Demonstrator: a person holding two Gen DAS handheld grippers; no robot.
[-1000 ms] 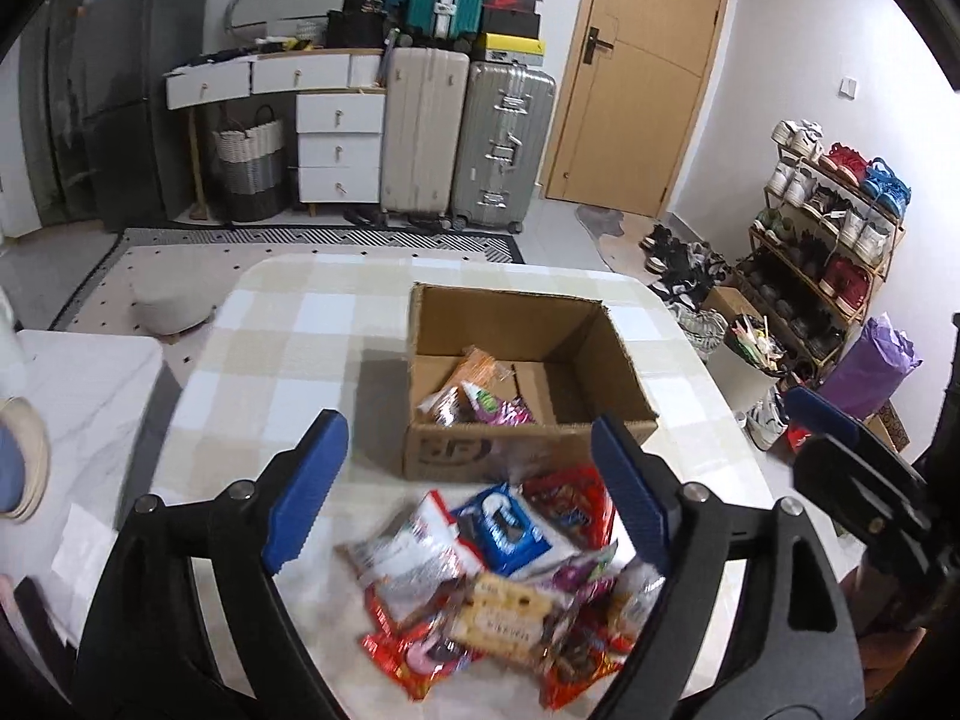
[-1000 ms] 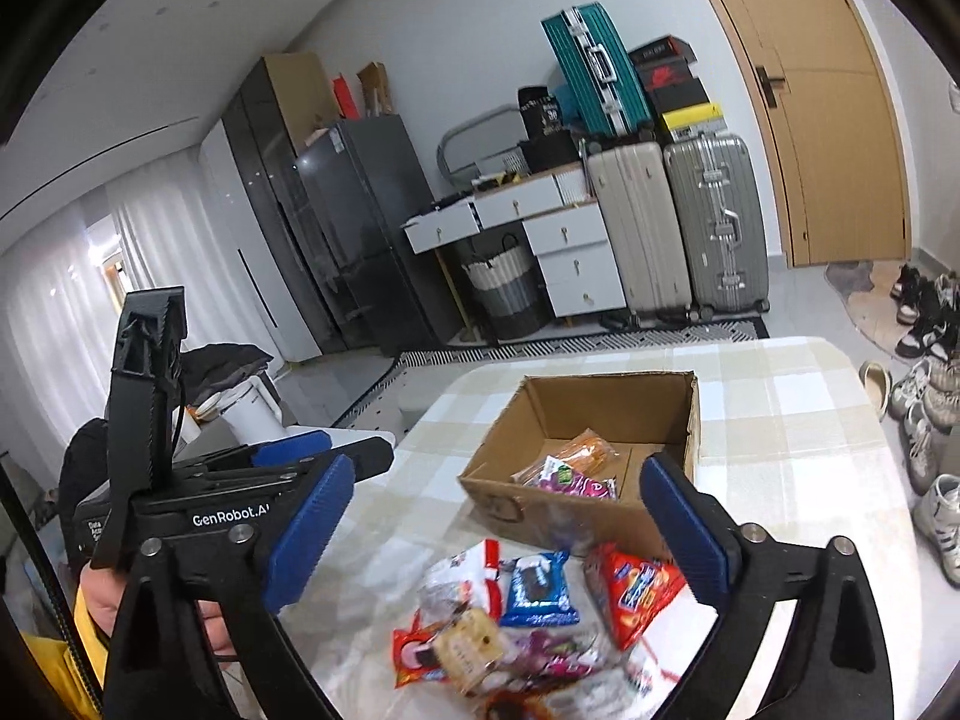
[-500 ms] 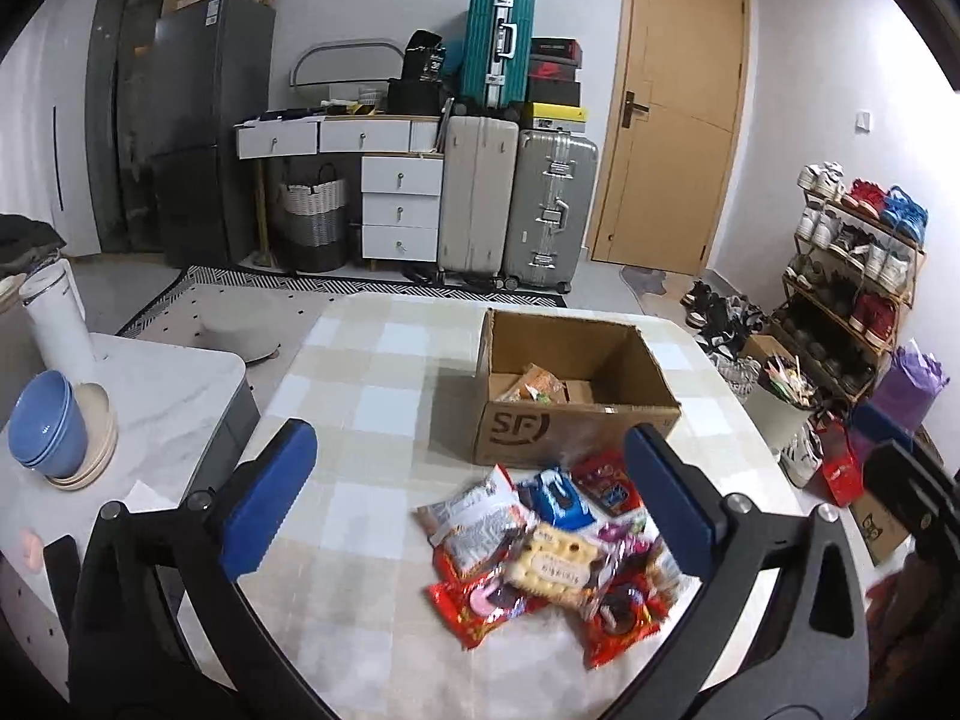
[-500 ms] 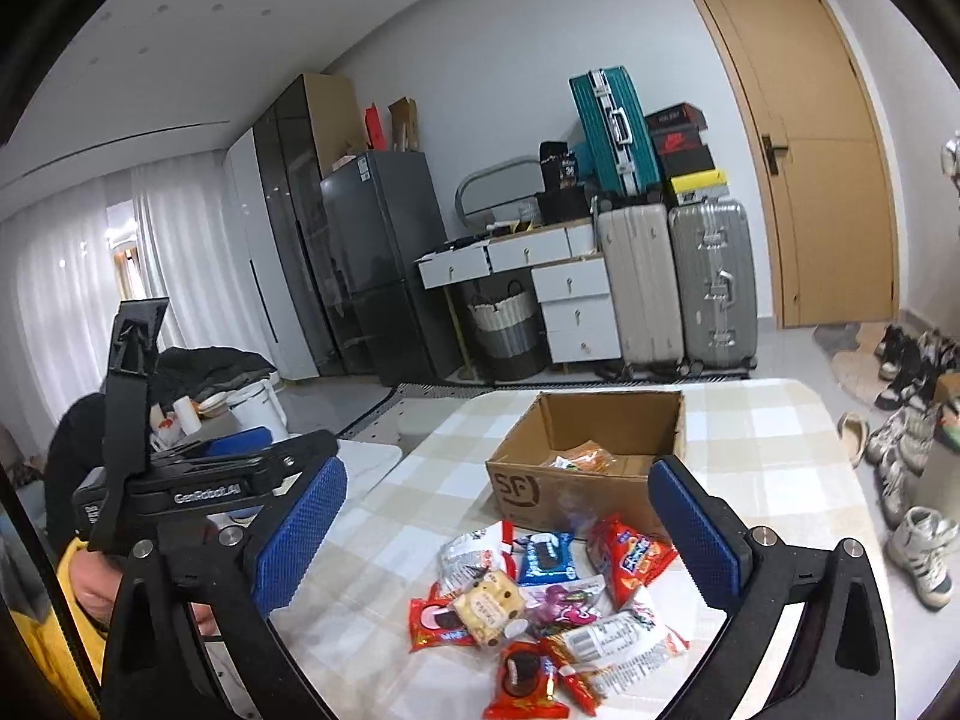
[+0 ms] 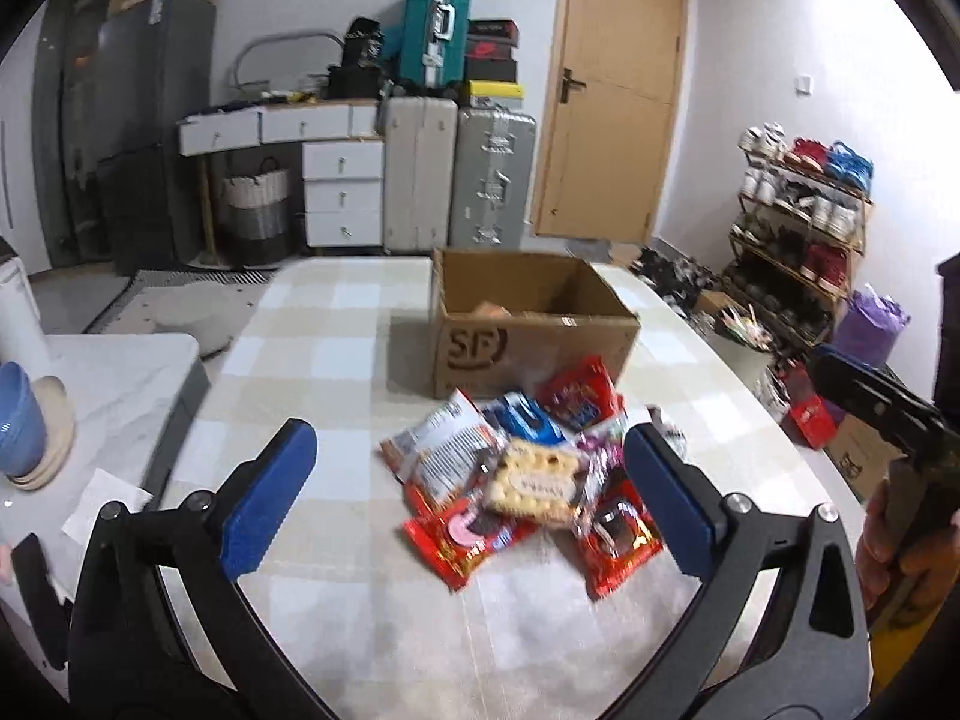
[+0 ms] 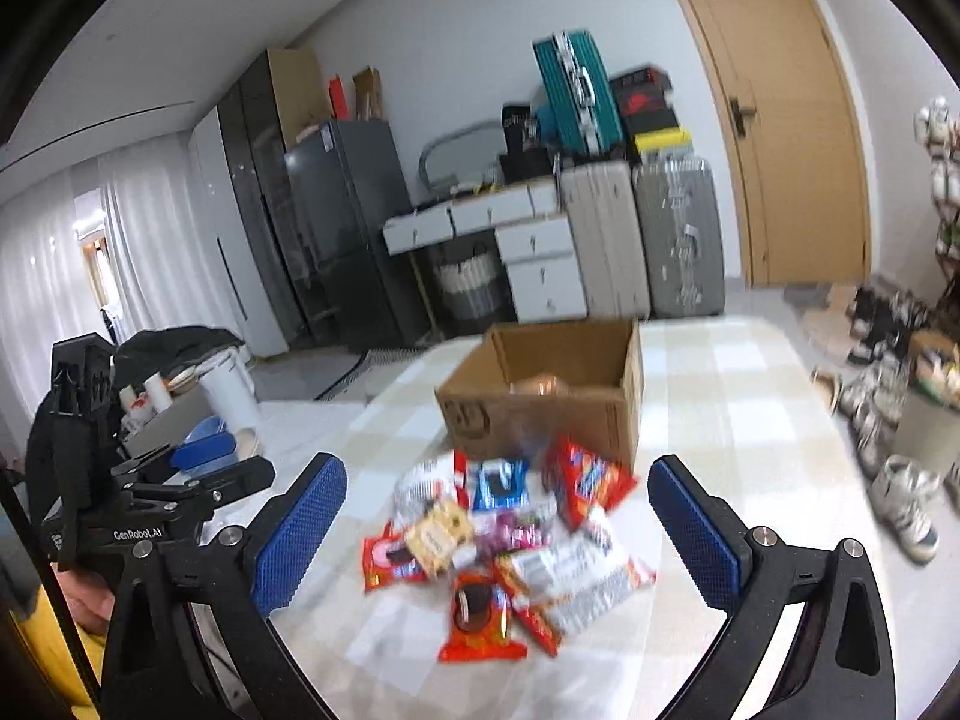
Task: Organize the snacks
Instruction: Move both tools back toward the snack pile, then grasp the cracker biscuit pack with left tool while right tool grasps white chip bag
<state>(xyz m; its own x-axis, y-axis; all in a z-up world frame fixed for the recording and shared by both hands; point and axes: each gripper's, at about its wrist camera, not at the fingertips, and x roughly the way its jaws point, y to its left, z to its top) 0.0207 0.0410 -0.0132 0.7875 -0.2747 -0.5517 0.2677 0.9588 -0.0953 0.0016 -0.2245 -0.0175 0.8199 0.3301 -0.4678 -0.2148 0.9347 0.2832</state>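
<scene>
A pile of snack packets (image 5: 528, 474) lies on the checked table (image 5: 336, 372), just in front of an open cardboard box (image 5: 528, 336) marked SF. The pile (image 6: 498, 534) and the box (image 6: 558, 396) also show in the right wrist view. A snack shows inside the box. My left gripper (image 5: 468, 486) is open and empty, held above the table near the pile. My right gripper (image 6: 498, 534) is open and empty, also before the pile. The left gripper's body (image 6: 120, 516) shows at the left of the right wrist view.
A white side counter (image 5: 102, 396) with a blue bowl (image 5: 18, 420) stands left of the table. Suitcases (image 5: 456, 180), a white drawer unit (image 5: 342, 192) and a door (image 5: 612, 96) are behind. A shoe rack (image 5: 792, 240) stands at the right.
Both grippers have drawn back from the box and then lowered and closed in on the snack pile. Both stay open and empty. The snacks have not moved.
</scene>
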